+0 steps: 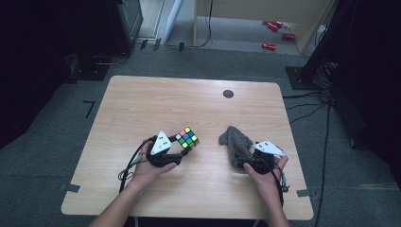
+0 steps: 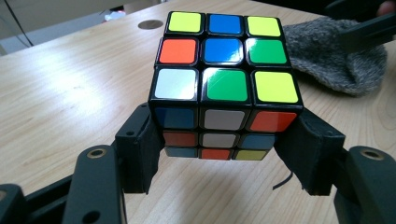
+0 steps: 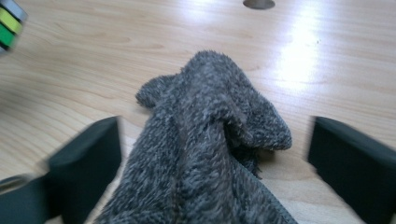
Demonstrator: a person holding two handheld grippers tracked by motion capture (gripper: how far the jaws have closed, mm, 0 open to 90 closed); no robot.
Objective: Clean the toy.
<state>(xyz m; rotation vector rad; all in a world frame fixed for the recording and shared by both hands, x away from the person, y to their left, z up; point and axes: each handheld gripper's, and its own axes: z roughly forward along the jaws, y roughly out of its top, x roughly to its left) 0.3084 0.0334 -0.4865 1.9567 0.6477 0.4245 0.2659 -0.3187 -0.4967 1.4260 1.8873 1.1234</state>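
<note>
Cube [image 2: 225, 84] sits centre-frame in the left gripper view, clamped between my left gripper [image 2: 224, 154] jaws. My right gripper [image 3: 212, 172] straddles the grey cloth [image 3: 210, 154] lower centre, jaws apart, not gripping. Step in hand, I judge: securing the cloth. Next: close squarely on its bunched ridge.

A light wooden table [image 1: 142, 109] fills the frame's centre. A scrambled Rubik's cube [image 1: 187, 137] sits at middle, a crumpled grey cloth [image 1: 235, 143] right of it, a round dark grommet [image 1: 228, 93] toward the upper right.
</note>
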